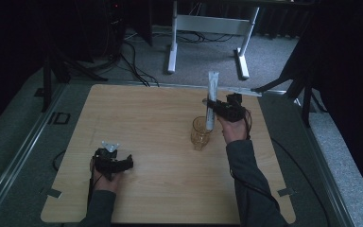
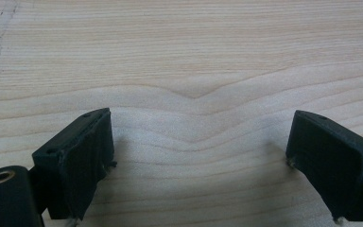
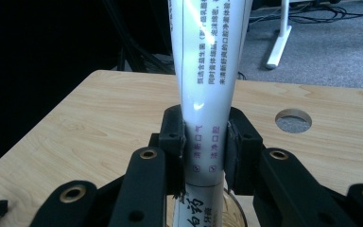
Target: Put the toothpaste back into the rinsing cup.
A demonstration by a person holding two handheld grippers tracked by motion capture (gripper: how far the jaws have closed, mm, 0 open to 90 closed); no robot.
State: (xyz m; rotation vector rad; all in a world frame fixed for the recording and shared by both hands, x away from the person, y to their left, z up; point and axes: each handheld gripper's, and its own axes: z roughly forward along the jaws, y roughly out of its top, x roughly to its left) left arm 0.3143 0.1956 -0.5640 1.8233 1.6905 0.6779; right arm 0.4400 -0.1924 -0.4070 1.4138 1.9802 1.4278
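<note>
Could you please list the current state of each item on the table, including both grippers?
Toothpaste tube: held upright, lower end inside the glass.
Glass: upright on the table, not gripped.
Right gripper: shut on the tube, fingers pressing both sides.
Left gripper: open, empty, low over bare wood.
Table: bare apart from the glass.
</note>
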